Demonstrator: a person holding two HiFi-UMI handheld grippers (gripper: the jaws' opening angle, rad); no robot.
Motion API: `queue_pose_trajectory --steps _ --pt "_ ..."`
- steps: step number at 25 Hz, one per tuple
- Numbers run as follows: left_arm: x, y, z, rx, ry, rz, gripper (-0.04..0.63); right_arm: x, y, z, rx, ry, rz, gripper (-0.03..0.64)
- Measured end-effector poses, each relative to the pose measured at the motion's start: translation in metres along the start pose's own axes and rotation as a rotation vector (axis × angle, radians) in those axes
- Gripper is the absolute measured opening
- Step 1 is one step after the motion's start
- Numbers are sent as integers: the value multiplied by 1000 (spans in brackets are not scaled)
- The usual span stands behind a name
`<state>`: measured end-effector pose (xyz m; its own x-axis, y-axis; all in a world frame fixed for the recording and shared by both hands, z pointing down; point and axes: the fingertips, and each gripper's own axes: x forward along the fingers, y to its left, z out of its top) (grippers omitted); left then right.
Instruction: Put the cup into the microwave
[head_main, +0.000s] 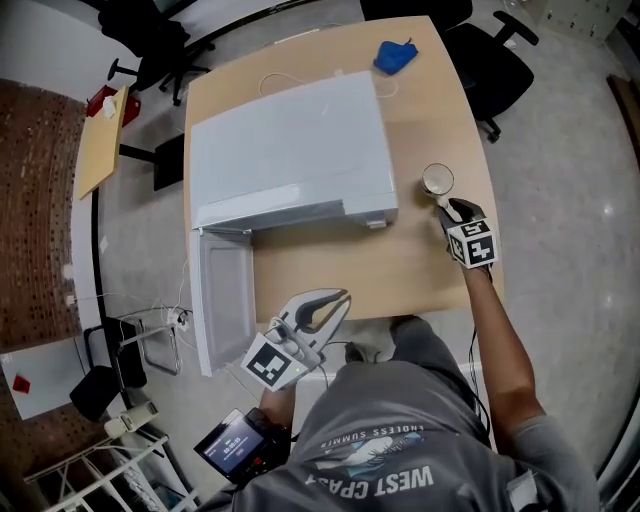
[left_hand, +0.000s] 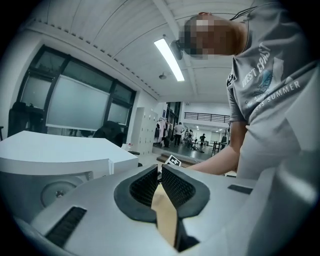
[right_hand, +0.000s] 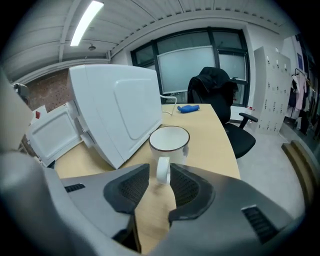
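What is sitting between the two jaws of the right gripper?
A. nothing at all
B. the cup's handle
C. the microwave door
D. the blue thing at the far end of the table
B: the right gripper view shows the handle of the cup in the gap of the right gripper, whose jaws stand apart on either side of it. The cup stands upright on the table.

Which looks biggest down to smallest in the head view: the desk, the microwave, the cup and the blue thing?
1. desk
2. microwave
3. cup and blue thing: both are small and look about the same size here, so I won't rank them.
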<state>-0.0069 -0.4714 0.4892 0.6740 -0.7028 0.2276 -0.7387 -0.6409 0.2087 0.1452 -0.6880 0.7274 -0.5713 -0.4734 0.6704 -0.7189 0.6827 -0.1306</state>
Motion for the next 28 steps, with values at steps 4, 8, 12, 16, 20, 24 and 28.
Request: queue_pose_trajectory --steps 4,8,12,16,20,24,28 --pt "-1 3 -4 -4 11 28 28 25 -10 -8 -24 33 -39 120" --pt "-6 1 -3 1 12 42 28 26 -16 -6 -21 24 -74 77" --pt "-19 -4 -1 6 2 55 28 9 -13 -2 57 3 -55 75" --pt "-40 -14 1 23 -18 63 28 -32 6 6 79 -52 -35 75" --pt "-68 -28 4 46 -52 64 28 -86 43 24 47 -115 -13 75" --pt "-104 -46 5 70 -87 57 28 -146 97 49 -8 -186 16 75" --pt "-145 -70 3 92 -125 49 28 -207 166 70 -71 -249 64 75"
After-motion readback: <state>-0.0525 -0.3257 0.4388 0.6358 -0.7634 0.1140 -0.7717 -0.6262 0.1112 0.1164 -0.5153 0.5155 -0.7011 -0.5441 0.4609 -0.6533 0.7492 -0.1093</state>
